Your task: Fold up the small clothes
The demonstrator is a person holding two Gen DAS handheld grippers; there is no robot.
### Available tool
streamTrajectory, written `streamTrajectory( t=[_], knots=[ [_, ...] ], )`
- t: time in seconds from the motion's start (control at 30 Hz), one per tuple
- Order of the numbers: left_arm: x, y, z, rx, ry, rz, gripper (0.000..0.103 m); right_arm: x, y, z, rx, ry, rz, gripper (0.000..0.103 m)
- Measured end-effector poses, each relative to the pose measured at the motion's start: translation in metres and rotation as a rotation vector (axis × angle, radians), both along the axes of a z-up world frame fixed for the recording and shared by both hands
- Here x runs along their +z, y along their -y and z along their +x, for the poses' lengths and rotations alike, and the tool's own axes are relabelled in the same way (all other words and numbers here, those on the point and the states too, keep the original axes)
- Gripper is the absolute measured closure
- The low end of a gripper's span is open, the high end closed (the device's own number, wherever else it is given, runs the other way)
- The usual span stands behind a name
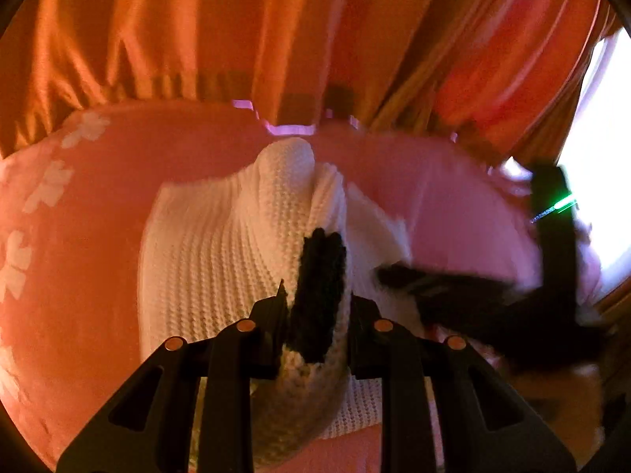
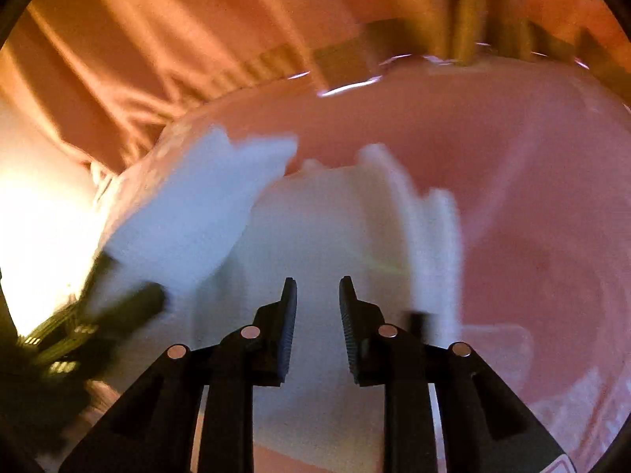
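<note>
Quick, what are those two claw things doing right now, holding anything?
Left gripper: closed on the white knit garment, pinching its black-trimmed edge.
Right gripper: open, holding nothing, above the garment.

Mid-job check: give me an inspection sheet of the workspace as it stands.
Surface: pink bedspread with white flower print.
Job's things: white knit garment with black trim, bunched and lifted.
Clutter: nothing seen.
Grippers: left gripper shut on the garment's black-trimmed edge; right gripper open over the garment, holding nothing.
Cables: nothing seen.
Surroundings: orange curtains; bright window.
</note>
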State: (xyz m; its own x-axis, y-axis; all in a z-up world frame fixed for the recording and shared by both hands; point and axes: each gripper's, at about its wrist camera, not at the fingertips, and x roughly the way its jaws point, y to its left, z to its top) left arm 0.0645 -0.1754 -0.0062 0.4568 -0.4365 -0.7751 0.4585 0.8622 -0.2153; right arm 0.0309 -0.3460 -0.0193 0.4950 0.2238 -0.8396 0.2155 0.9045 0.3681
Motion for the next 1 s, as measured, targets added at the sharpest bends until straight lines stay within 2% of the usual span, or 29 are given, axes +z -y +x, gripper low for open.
streamTrajectory(
  t=[0.17, 0.27, 0.37, 0.4, 0.43, 0.47, 0.53, 0.6, 0.67, 0.8, 1.0],
  knots=[
    [-0.042, 0.023, -0.005, -0.021, 0.007, 0.112, 0.081, -0.005, 0.020, -0.021, -0.020, -0.022, -0.012, 0.076],
    [-0.049, 0.029, -0.008, -0.027, 0.040, 0.144, 0.079, -0.013, 0.027, -0.025, -0.018, -0.040, -0.016, 0.075],
    [-0.048, 0.030, -0.012, -0.036, 0.073, 0.134, 0.072, -0.016, 0.025, -0.019, -0.013, -0.046, -0.017, 0.071],
    [-0.046, 0.029, -0.014, -0.039, 0.080, 0.112, 0.065, -0.016, 0.024, -0.017, -0.013, -0.044, -0.018, 0.071],
    [-0.042, 0.026, -0.020, -0.049, 0.087, 0.080, 0.054, -0.015, 0.023, -0.016, -0.014, -0.043, -0.017, 0.071],
    [-0.036, 0.022, -0.026, -0.065, 0.095, 0.039, 0.048, -0.013, 0.022, -0.015, -0.014, -0.037, -0.011, 0.068],
    [-0.023, 0.010, -0.042, -0.091, 0.116, -0.031, 0.029, -0.008, 0.023, -0.017, -0.024, -0.015, 0.019, 0.060],
    [-0.012, -0.011, -0.055, -0.097, 0.139, -0.062, 0.025, -0.003, 0.024, -0.015, -0.047, 0.015, 0.066, 0.041],
    [-0.001, -0.038, -0.061, -0.056, 0.165, -0.090, 0.022, 0.000, 0.024, -0.013, -0.064, 0.038, 0.123, 0.033],
    [0.014, -0.073, -0.038, 0.064, 0.149, -0.115, 0.021, -0.007, 0.016, -0.001, -0.054, 0.025, 0.209, 0.029],
    [0.012, -0.108, 0.001, 0.227, 0.126, -0.066, 0.021, -0.036, -0.007, 0.025, -0.020, -0.062, 0.323, 0.029]
  ],
)
